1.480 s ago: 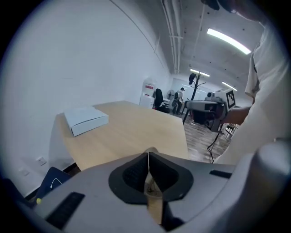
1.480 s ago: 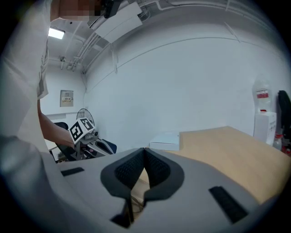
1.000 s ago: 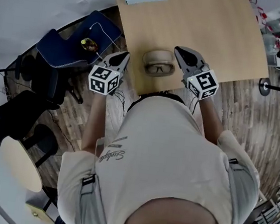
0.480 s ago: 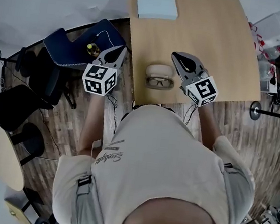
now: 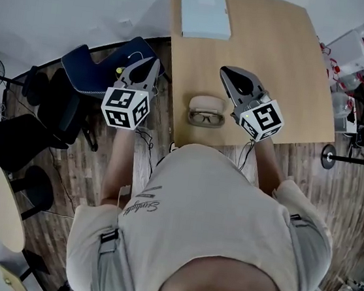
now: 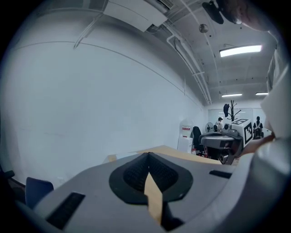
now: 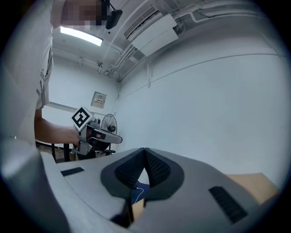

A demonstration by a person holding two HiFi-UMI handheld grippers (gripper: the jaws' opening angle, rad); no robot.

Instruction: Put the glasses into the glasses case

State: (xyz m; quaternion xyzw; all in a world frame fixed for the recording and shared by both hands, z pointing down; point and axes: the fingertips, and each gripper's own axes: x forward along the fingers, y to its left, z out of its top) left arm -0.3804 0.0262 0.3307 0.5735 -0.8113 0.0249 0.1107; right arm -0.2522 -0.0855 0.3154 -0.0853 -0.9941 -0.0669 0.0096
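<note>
"What's free around the glasses case?"

"Beyond it the table is bare wood up to a pale flat box at the far end. To its right there is bare wood too, out to the edge."

"And what's in the way?"

"The right gripper hangs just right of the case. The left gripper is left of it, past the table's edge, over a blue chair. The glasses lie at its near side."

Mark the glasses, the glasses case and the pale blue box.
glasses [image 5: 206,117], head view, the bridge.
glasses case [image 5: 207,102], head view, its top middle.
pale blue box [image 5: 205,14], head view, its centre.
</note>
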